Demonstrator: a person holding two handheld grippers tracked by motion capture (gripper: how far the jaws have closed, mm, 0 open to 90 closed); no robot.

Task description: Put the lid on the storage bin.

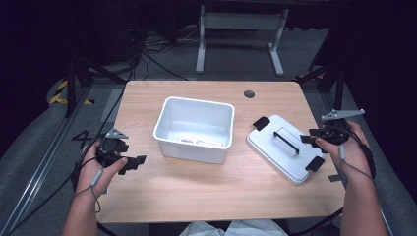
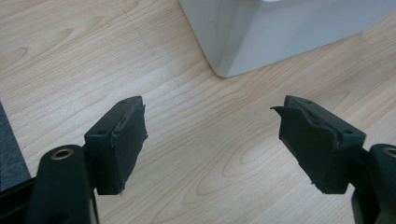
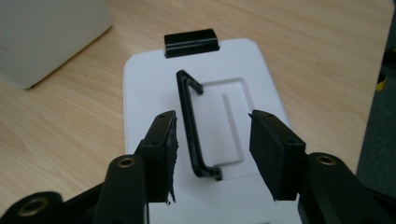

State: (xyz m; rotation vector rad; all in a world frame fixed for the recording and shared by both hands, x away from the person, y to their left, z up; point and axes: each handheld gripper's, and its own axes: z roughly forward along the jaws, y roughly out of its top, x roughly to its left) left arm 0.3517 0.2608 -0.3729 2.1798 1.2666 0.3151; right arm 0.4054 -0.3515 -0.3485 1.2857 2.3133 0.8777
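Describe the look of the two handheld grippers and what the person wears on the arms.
Both the left gripper and the right gripper are black, each with two blocky jaws faced with dark pads, brass-ringed holes at the jaw bases, and a grey three-cornered plate on top. A thin grey cable trails from each along the forearm. The forearms are bare, with no sleeves showing.

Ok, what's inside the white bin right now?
The white bin stands open, holding nothing but what looks like a label on its floor. Its near wall hides the front strip of the floor. Its lid lies on the table beside it.
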